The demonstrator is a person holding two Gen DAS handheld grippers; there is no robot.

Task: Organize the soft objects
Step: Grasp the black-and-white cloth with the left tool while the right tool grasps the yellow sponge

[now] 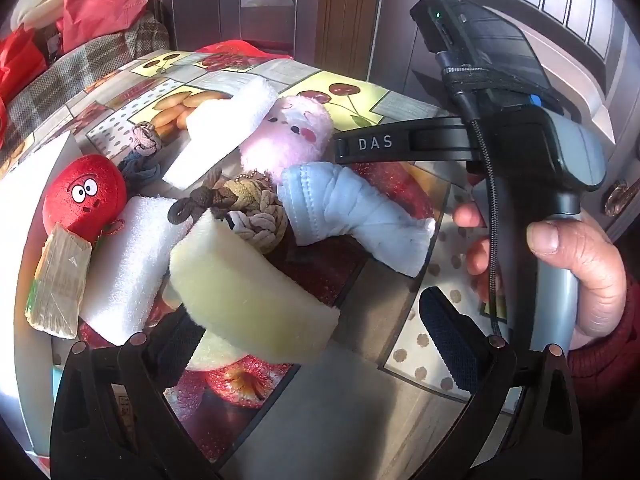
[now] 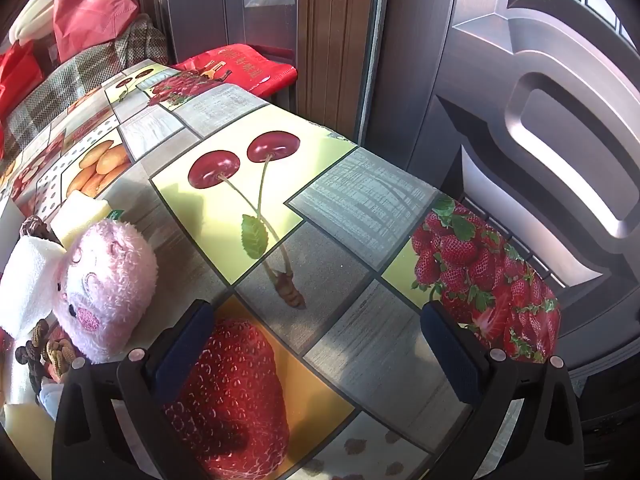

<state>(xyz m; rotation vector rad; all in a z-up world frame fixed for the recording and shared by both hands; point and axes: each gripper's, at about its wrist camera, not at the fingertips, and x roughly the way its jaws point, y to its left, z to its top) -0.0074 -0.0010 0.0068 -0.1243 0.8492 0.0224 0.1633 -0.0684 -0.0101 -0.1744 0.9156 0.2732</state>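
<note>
Left gripper jaws wide apart, nothing held; yellow sponge just beyond its near-left finger. Right gripper also spread, empty, over bare fruit-print tablecloth; open room right to the table edge. Pink plush lies left of it. Farther: "DAS" legible on the right gripper's body

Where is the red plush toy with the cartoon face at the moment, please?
In the left wrist view, the red plush toy lies at the pile's left edge, beside a white foam block and above a taped brown block.
</note>
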